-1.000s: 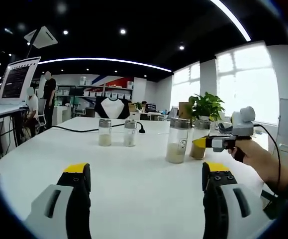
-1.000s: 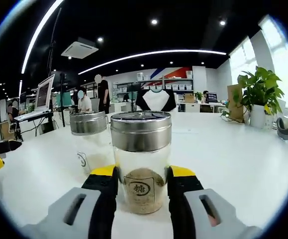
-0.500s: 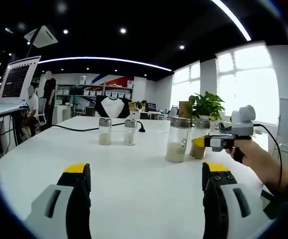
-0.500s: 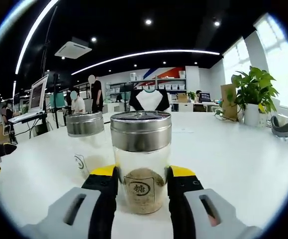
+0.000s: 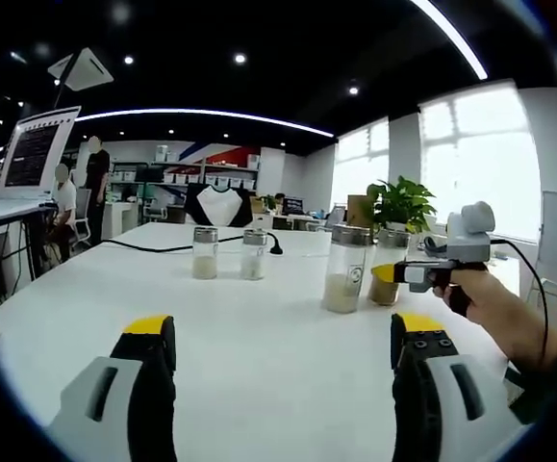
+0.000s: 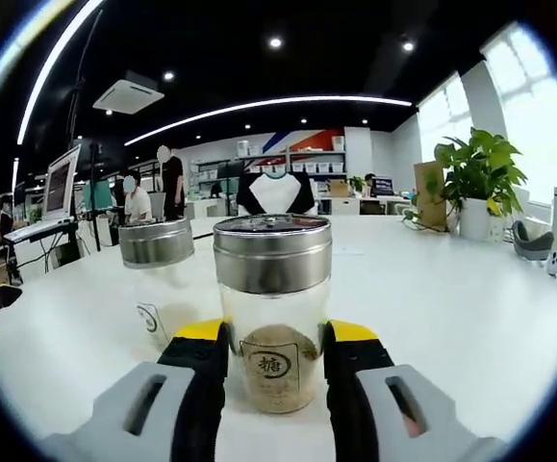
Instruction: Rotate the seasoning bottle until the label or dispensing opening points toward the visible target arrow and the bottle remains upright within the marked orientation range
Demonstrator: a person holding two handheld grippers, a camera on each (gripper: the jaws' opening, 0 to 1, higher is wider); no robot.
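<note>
A glass seasoning bottle with a metal lid and brown grains stands upright on the white table. Its round printed label faces the camera. My right gripper is shut on its lower body, one yellow-tipped jaw on each side. From the left gripper view the same bottle stands at the right, with the right gripper on it and a hand behind. My left gripper hangs open over bare table, well short of the bottles.
A second lidded jar with pale contents stands close beside the held one. Two small shakers and a black cable lie farther back. A potted plant stands at the right. People stand at desks far behind.
The right gripper view has swung: the second jar and the background slid left while the held bottle stayed fixed between the jaws. The left gripper has barely moved.
</note>
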